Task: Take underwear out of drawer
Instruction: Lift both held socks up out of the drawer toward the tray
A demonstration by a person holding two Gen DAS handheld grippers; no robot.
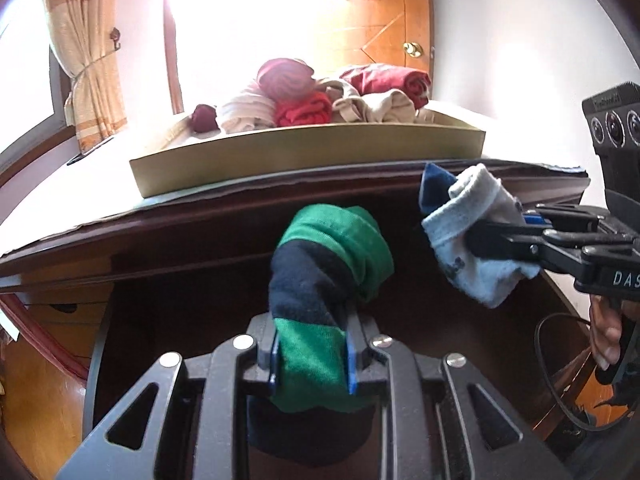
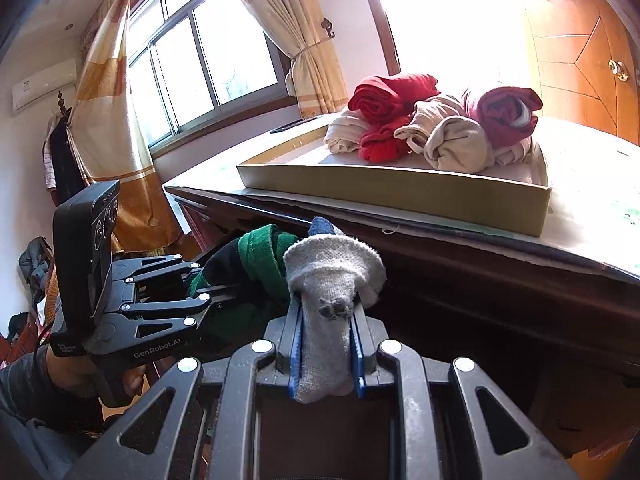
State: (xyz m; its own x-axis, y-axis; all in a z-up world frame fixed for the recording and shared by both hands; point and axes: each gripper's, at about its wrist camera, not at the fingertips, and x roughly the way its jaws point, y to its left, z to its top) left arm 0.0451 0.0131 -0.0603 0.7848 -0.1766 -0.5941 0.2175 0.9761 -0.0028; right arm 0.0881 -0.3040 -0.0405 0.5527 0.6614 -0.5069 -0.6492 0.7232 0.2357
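Below the dark wooden tabletop (image 1: 280,200), tongs pinch soft rolled green bundle (image 1: 320,280), grey bundle (image 2: 332,280).

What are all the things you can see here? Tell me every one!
Green and navy rolled garment: one, clamped in the left gripper.
Grey rolled sock-like bundle with blue edge: one, clamped in the right gripper.
Shallow cardboard tray: one, tan, on the dresser top.
Rolled clothes pile: several, red, maroon, beige, inside the tray.
Dark wooden dresser: one, under the tray.
Curtains: yellow-orange, by the window.
Wooden door: one, orange-brown, behind.
Left gripper: black, shut.
Right gripper: black, shut.
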